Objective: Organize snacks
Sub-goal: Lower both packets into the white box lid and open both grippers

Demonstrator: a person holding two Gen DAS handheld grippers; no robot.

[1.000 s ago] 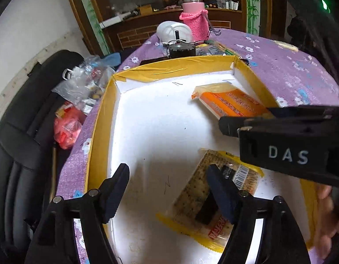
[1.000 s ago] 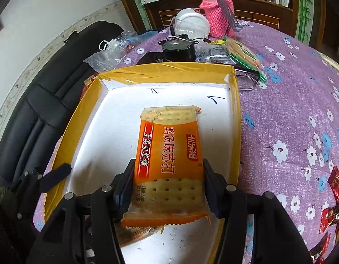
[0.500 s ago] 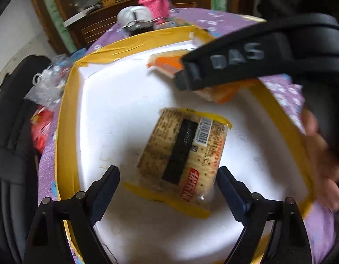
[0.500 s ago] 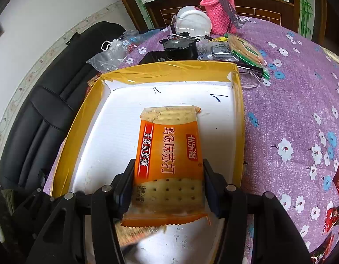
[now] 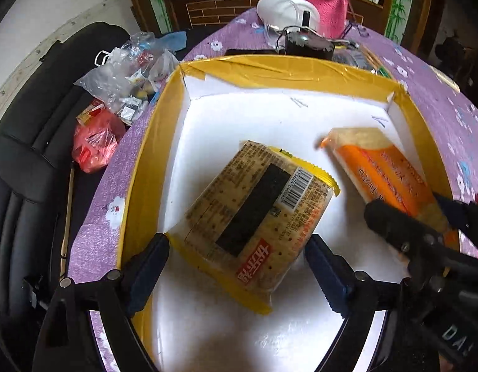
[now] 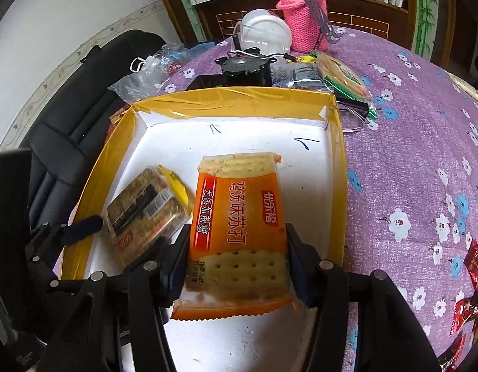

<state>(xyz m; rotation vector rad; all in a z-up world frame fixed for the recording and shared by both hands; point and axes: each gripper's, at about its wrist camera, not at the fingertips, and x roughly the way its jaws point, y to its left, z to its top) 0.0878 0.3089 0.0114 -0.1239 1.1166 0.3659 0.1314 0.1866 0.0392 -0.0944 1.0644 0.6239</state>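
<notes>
A yellow-edged cracker packet (image 5: 257,214) lies barcode side up on the white floor of a yellow-taped box (image 5: 270,65). My left gripper (image 5: 235,272) is open wide around the packet's near end, and its pads do not press on it. My right gripper (image 6: 235,248) is shut on an orange cracker packet (image 6: 239,210), held just above the floor of the box (image 6: 232,99) on its right side. In the right wrist view the yellow-edged packet (image 6: 145,207) sits left of the orange one. The left wrist view shows the orange packet (image 5: 381,170) in the right gripper (image 5: 406,207).
The box stands on a purple flowered tablecloth (image 6: 409,155). Behind it are a black motor (image 6: 242,68), a white round lid (image 6: 266,31), a pink knitted bottle cover (image 6: 304,21) and a green packet (image 6: 341,74). Red wrapped sweets (image 6: 468,303) lie right. Plastic bags (image 5: 127,71) rest on a black chair (image 5: 37,124).
My left gripper's jaws have spread wider and shifted, and the yellow-edged packet now lies free between them. My right gripper has stayed in place with the orange packet.
</notes>
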